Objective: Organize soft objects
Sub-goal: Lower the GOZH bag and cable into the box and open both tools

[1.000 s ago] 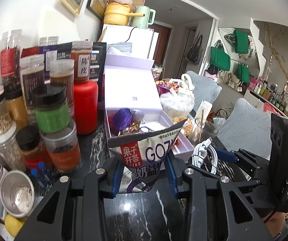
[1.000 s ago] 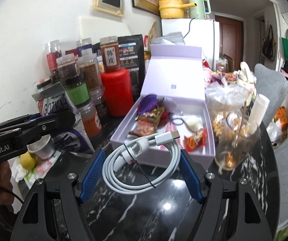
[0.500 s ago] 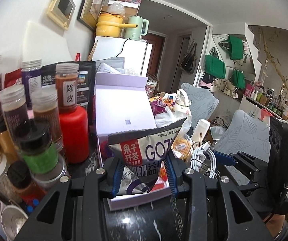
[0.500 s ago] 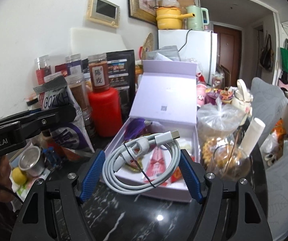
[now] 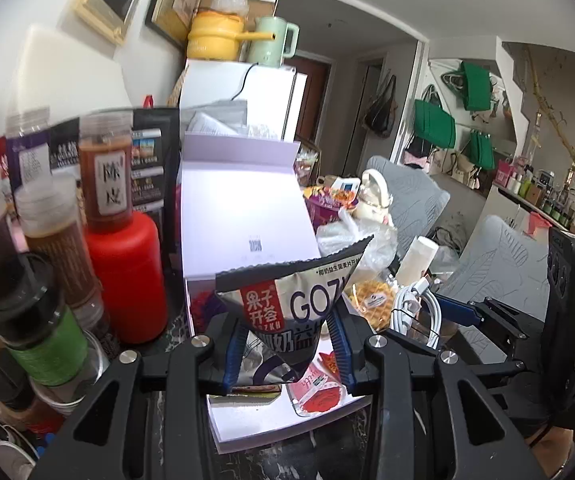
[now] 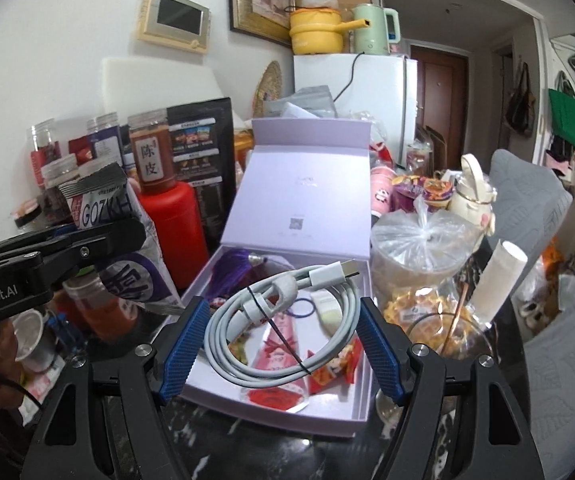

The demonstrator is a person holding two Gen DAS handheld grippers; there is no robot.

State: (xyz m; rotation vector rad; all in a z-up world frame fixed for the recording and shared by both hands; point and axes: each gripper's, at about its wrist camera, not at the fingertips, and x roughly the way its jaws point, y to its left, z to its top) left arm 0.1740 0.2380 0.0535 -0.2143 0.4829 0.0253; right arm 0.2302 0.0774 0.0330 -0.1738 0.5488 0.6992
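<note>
**Snack bag and cable held above an open lilac box on a crowded black counter**

A black marble-patterned counter runs along a white wall, packed with jars and bags, with a white fridge at the far end.

The left gripper is clenched on a grey and white snack bag printed "GOZ"; its blue pads press the bag's lower half from both sides, and the bag stands upright with its crimped top edge uppermost. In the left wrist view the bag hangs over the near left part of the lilac box; in the right wrist view it sits at the box's left edge.

The right gripper grasps a coiled white charging cable, bound with a white strap and a thin black tie, the coil spanning the gap between the blue pads. The cable hangs over the near half of the open box, whose lid stands upright behind.

Inside the box lie a purple tassel, red snack packets and a dark hair tie.

Just left of the box stand a red bottle and spice jars. To its right are a tied clear plastic bag and a glass holding waffle snacks.
</note>
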